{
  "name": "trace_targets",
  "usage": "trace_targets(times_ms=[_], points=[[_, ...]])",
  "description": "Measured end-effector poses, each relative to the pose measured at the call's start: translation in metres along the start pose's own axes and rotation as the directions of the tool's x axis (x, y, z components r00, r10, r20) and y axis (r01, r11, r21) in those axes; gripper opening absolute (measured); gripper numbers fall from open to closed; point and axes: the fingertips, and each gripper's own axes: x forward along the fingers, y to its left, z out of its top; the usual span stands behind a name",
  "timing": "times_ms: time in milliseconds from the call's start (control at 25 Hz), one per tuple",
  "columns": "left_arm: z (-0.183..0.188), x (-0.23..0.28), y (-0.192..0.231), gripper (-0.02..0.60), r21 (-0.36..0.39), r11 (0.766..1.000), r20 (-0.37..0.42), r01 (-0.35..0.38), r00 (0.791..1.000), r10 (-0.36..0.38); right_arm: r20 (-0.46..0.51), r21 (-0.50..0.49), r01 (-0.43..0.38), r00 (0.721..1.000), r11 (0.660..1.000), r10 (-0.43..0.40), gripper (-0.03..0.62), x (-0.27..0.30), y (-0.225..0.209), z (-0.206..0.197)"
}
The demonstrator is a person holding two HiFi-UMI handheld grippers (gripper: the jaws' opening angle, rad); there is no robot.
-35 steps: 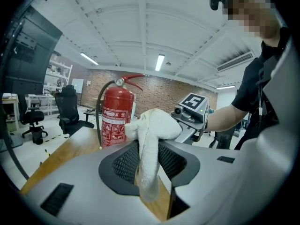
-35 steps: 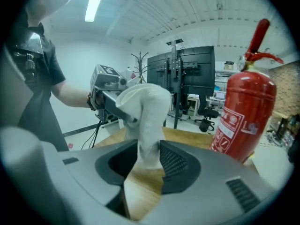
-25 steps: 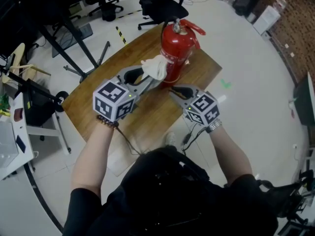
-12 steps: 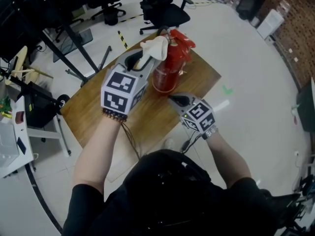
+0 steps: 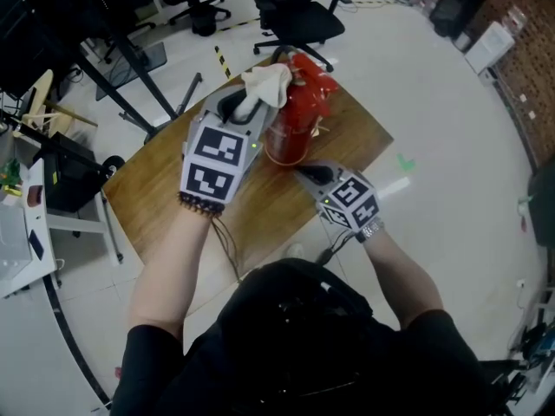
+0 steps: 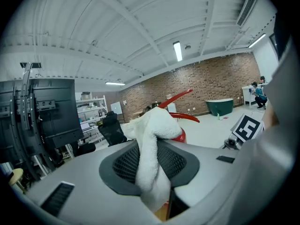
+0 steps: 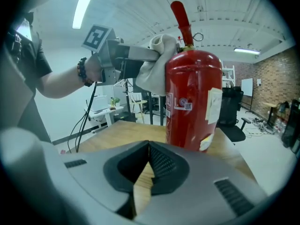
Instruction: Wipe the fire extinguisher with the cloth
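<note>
Left gripper (image 5: 249, 109): clamped on cloth (image 6: 152, 139), jaws just closing tighter.
Right gripper (image 7: 143, 175): clenched, empty.
Right gripper view only: cloth against extinguisher (image 7: 192, 97) top.

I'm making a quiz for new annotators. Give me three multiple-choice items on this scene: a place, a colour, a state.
1. Where on the fire extinguisher is the cloth? A. under its base B. by its top C. around its middle
2. What colour is the fire extinguisher's body? A. red B. green C. silver
3. How do the right gripper's jaws stand? A. together, empty B. wide apart C. closed on the cloth
Key: 1 B, it shows beside the neck; 2 A, red in the head and right gripper views; 3 A, they meet with nothing between.
</note>
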Motion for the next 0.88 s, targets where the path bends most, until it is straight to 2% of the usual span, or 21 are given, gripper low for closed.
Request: trace_targets(times_ms=[120,400,880], points=[[-0.008,-0.002,0.003,0.099,0.01,0.999,-0.035,-0.041,0.999,0.041,-0.006,0.003,-0.021,1.0,1.0,0.021,0.025,0.002,-0.003,-0.004],[-0.036,-0.003,0.011,0.097,-0.067,0.992,-0.1,-0.108,0.99,0.101,-0.023,0.002,-0.066,0.998,0.998,0.066,0.025,0.005,-0.008,-0.01],[-0.092,0.011,0.006,0.098,-0.144,0.977,-0.218,-0.158,0.968,0.124,-0.03,-0.01,-0.092,0.995,0.996,0.092,0.025,-0.007,-0.022,-0.02]])
